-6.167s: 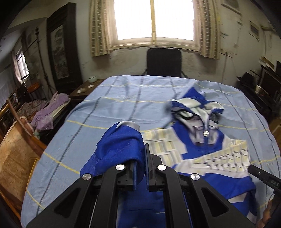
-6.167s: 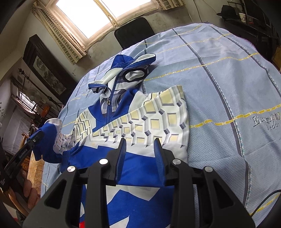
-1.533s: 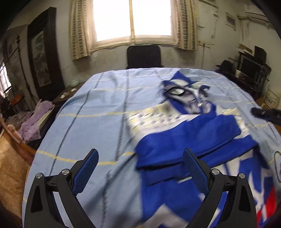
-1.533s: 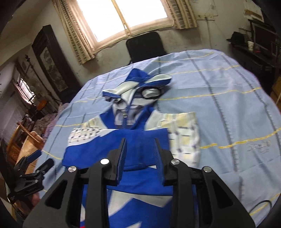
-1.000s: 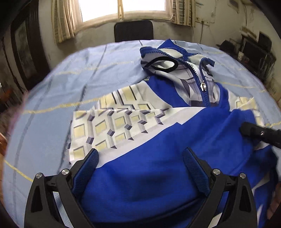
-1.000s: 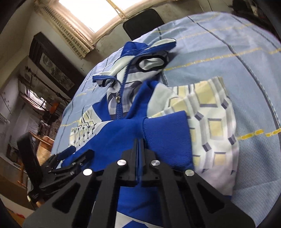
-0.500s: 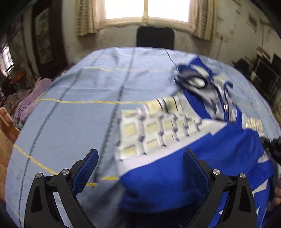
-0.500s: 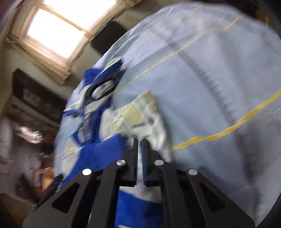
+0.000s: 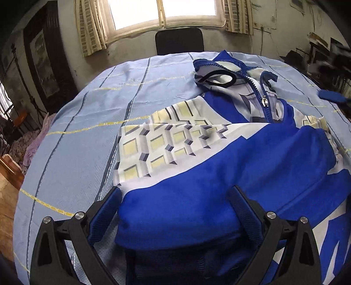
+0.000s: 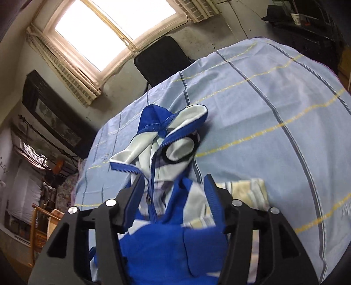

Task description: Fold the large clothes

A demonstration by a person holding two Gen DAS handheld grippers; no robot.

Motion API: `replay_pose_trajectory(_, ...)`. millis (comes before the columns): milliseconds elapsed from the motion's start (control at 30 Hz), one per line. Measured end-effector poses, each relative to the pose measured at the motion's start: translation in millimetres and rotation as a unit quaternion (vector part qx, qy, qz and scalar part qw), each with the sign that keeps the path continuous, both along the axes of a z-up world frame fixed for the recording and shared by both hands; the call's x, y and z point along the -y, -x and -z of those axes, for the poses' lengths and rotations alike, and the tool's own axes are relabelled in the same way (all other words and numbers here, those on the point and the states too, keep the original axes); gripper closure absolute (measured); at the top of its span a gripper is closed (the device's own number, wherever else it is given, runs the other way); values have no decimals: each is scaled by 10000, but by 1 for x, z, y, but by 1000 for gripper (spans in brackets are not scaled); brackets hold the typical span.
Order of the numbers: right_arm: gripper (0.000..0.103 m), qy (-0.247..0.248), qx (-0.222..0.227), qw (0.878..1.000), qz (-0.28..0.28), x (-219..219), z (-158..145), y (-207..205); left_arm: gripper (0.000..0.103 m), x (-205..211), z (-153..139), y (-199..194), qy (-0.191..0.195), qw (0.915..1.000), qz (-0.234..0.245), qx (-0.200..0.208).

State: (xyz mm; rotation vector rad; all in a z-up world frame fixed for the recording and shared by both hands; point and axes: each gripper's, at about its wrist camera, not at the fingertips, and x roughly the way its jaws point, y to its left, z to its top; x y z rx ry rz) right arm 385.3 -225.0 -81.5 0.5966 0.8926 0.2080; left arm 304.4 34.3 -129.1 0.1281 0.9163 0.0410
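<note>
Since the blue jacket [image 9: 219, 175] lying zipped on the sheet-covered surface [image 9: 87, 122] looks soft, light and slippery (it will slump), both the left gripper [image 9: 175, 210] and right gripper [image 10: 175, 197], fingers wide open and empty, should pinch its folded edges.

A bright window [image 9: 164, 13] with checked curtains [image 9: 90, 26] either side sits in a stained, pale plaster wall [image 9: 131, 50], and a black chair back [image 9: 179, 41] stands below it at the far edge of the tabletop, which is draped in a light blue cloth with yellow and grey lines [image 9: 87, 114]. A dark framed picture [image 9: 43, 63] hangs on the left wall above cluttered wooden furniture [image 10: 41, 221]. Dark shelves of clutter [image 9: 329, 57] line the right side.
</note>
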Motion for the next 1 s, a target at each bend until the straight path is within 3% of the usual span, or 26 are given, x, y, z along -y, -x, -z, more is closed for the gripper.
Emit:
replay_pose_trajectory(167,34,261,-143,9995,87,-17,17,-46,3,-6,1,-3,130,9998,-110,-51)
replay_pose_trajectory(233,34,246,-226,9993,143,-21,26,-60,3,-4,0,-3,90,9999,-131,-37)
replay_pose_trajectory(533,33,-415,-709,9934,807,-4,68,-117,3,-5,0,-10,199,9995,-218,-76)
replay_pose_trajectory(567,45,-350,-665,9937,831,-4,66,-120,3,-6,0,-11,204,9995,-215,-79)
replay_pose_trajectory(600,68,-244,-638,9947,763,-5,63,-122,3,-5,0,-11,209,9995,-218,-81)
replay_pose_trajectory(667,92,41,-550,9966,605,-10,54,-125,3,-5,0,-12,227,9995,-211,-88)
replay_pose_trajectory(800,95,628,104,9978,160,-23,13,-105,3,-13,-6,-12,427,9987,-276,-12)
replay_pose_trajectory(1000,96,895,983,9896,-554,-38,-51,-35,3,-40,-19,-14,822,9947,-595,184)
